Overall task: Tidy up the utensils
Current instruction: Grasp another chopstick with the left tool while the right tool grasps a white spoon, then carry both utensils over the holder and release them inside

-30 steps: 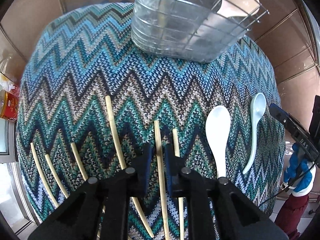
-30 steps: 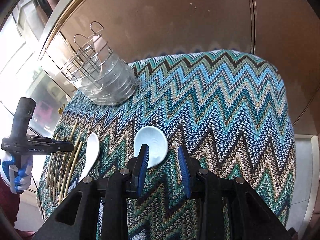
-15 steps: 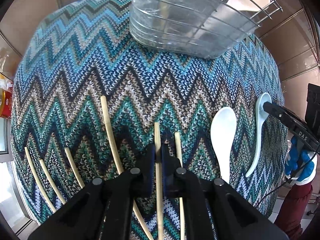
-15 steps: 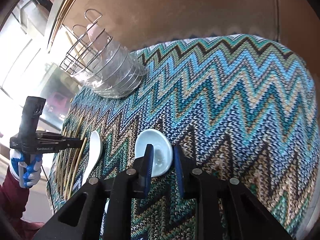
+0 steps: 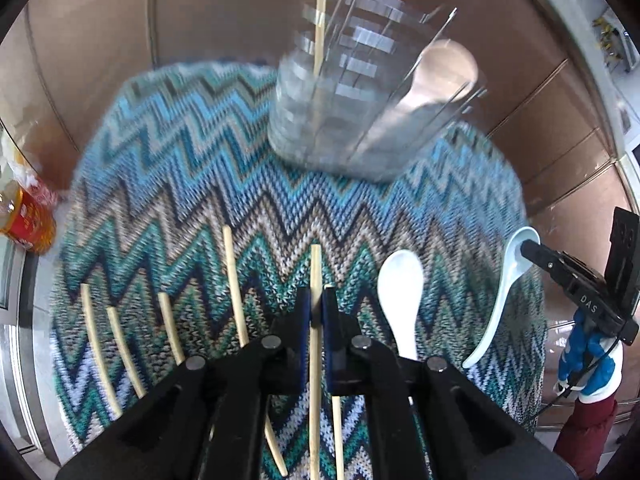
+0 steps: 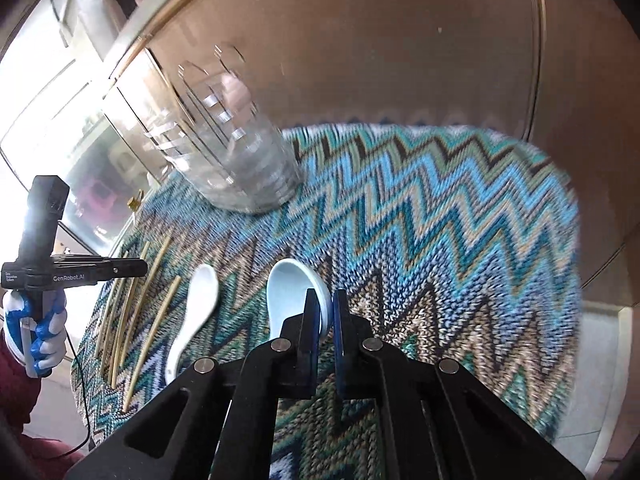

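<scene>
My left gripper (image 5: 317, 300) is shut on one pale wooden chopstick (image 5: 315, 264), which runs straight between its pads. Several other chopsticks (image 5: 234, 280) lie on the zigzag knitted mat (image 5: 240, 184) to its left and right. A white spoon (image 5: 400, 292) lies just right of it. My right gripper (image 6: 325, 304) is shut on the rim of a pale blue spoon (image 6: 288, 284), whose handle hangs down toward me. The wire utensil holder (image 5: 360, 120) with a clear liner stands at the mat's far side, with a chopstick (image 5: 320, 20) and a spoon (image 5: 444, 68) standing in it.
A red-labelled bottle (image 5: 28, 220) stands off the mat's left edge. Brown panelled walls close in behind the holder (image 6: 236, 160). A blue-and-white gloved hand (image 6: 36, 320) holds the left gripper (image 6: 132, 270) above the chopsticks (image 6: 140, 300); the white spoon (image 6: 200, 300) lies between the two grippers.
Both grippers have closed, the left on the chopstick and the right on the pale blue spoon's rim. Both have since risen and tilted up, bringing the holder fully into view.
</scene>
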